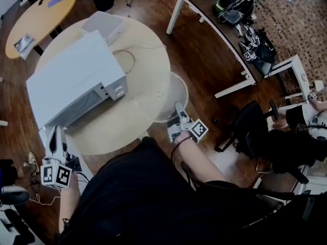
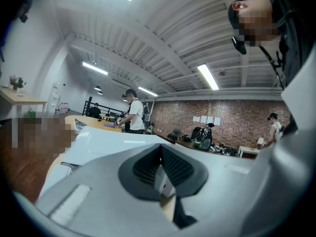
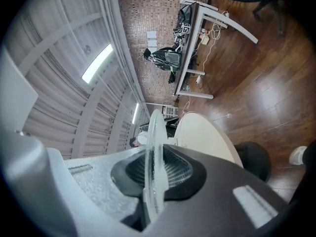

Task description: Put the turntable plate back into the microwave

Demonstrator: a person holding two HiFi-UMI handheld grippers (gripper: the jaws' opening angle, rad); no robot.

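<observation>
The right gripper (image 1: 179,109), clamped on the rim of the turntable plate (image 1: 176,92) at frame centre beside the worktop (image 1: 148,70) edge, should carry it level toward the microwave (image 1: 71,80) at upper left, and the left gripper (image 1: 55,135), jaws barely apart and empty, should stand clear.

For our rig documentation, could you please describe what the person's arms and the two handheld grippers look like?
The left gripper and right gripper have pale grey moulded bodies with dark ribbed pads. Each carries a white cube printed with black square markers. The person wears a black top that leaves the forearms uncovered.
</observation>
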